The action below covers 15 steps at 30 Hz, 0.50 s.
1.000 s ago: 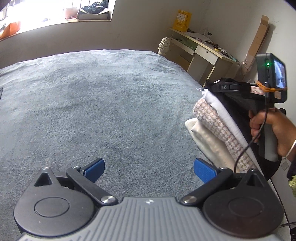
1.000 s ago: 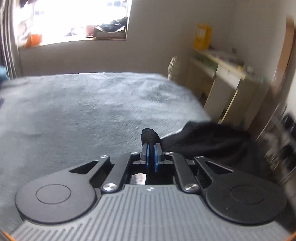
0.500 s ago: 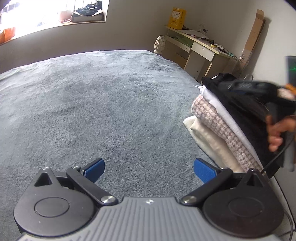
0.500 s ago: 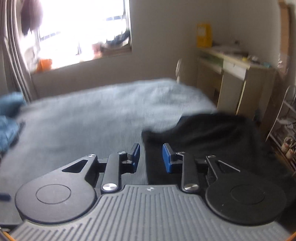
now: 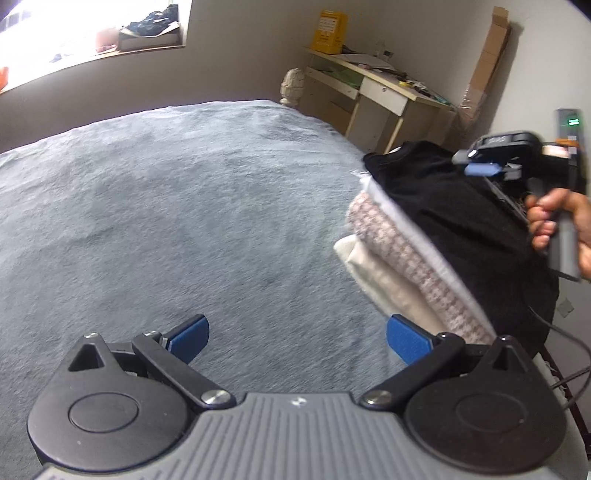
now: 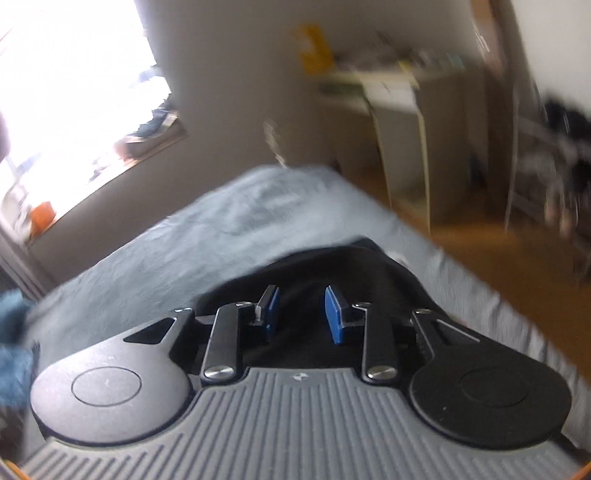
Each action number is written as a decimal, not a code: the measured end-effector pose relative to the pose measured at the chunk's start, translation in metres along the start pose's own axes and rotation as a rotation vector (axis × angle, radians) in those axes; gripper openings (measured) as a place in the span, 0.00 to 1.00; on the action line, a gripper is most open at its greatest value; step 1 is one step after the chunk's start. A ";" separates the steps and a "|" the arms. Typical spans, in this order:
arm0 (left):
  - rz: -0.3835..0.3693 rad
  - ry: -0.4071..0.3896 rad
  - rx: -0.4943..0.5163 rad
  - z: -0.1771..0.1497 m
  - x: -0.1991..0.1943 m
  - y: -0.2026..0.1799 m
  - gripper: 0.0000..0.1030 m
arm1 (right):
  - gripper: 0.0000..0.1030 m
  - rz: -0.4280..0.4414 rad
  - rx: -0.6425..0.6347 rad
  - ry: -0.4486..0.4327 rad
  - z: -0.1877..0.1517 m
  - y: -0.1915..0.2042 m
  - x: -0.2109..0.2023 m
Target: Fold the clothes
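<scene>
A stack of folded clothes lies at the bed's right edge: a black garment on top, under it a thin white layer, a pink checked piece and a cream piece. My left gripper hovers open and wide over the grey bedspread, just left of the stack, holding nothing. A hand holds my right gripper above the black garment. In the blurred right wrist view the right gripper is open, its blue pads apart with nothing between them, over the black garment.
A desk with a yellow box stands past the bed's far right corner, with a cardboard sheet leaning on the wall. Wooden floor lies right of the bed. Blue cloth sits at the bed's left.
My right gripper was shut on a fold of the black garment; it has let go, opened, rolled and pulled back. My left gripper has drifted toward the stack.
</scene>
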<state>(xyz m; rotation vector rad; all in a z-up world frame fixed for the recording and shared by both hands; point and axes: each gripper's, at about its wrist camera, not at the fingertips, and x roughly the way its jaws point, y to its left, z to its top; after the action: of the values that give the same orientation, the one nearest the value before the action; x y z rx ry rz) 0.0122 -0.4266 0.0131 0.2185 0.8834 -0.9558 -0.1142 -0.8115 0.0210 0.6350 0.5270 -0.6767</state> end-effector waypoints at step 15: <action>-0.143 -0.037 0.159 0.080 0.112 -0.140 1.00 | 0.23 0.028 0.228 -0.032 -0.051 -0.113 -0.104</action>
<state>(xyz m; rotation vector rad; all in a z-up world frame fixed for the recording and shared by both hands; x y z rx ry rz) -0.0228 -0.6193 0.0101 0.2752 0.7977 -1.1617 -0.2752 -0.8032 0.0103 0.8419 0.4133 -0.7252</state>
